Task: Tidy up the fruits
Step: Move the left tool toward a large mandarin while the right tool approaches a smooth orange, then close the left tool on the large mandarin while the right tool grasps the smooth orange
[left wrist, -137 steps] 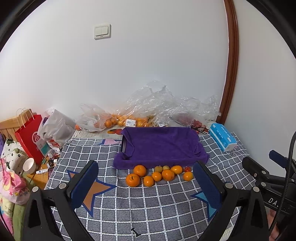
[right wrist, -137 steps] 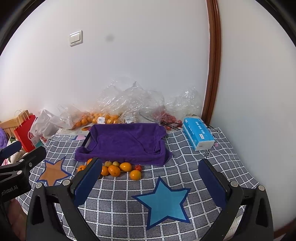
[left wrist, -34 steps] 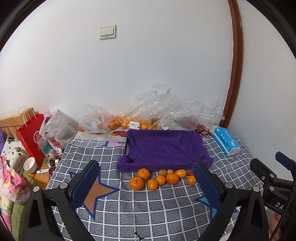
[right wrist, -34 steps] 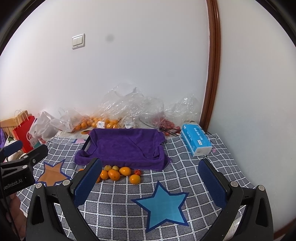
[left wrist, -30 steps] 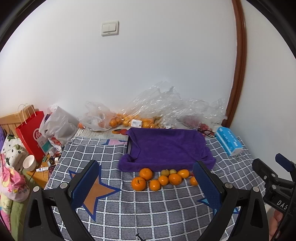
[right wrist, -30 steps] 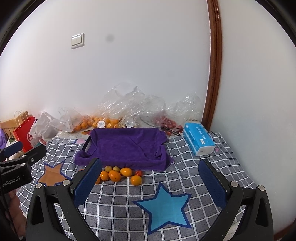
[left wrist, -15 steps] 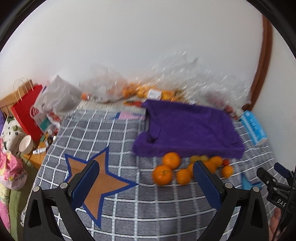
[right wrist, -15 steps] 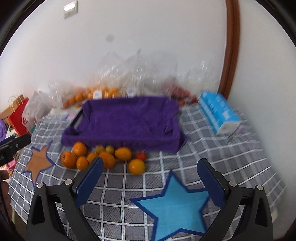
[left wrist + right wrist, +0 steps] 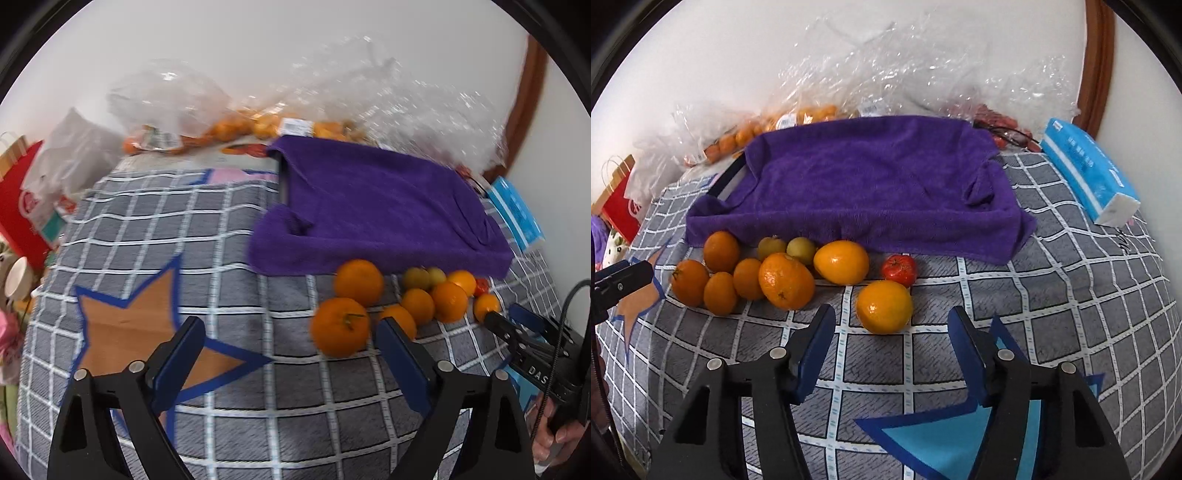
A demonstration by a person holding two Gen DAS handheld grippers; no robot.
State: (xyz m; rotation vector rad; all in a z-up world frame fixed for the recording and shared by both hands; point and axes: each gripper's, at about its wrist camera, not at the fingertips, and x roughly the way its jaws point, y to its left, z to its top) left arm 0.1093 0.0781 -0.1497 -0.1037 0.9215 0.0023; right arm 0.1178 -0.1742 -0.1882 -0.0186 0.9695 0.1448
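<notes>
On the checked cloth just before the purple towel-lined tray (image 9: 879,184), I see every loose fruit (image 9: 783,275) still unsorted and the tray bare, my right hand-held gripper (image 9: 891,332) (jaws just narrowing, nothing gripped) nearing one orange (image 9: 884,306), the left hand-held gripper (image 9: 290,345) wide, empty.

A grey checked cloth (image 9: 1052,280) with white grid lines fills the lower frame, printed with a blue star (image 9: 945,439) at the bottom and an orange star (image 9: 125,332) at lower left. At right lies a blue tissue pack (image 9: 1086,173). Crumpled clear plastic bags (image 9: 886,66) line the white wall (image 9: 258,37) along the top. A red paper bag (image 9: 18,206) stands at far left.
</notes>
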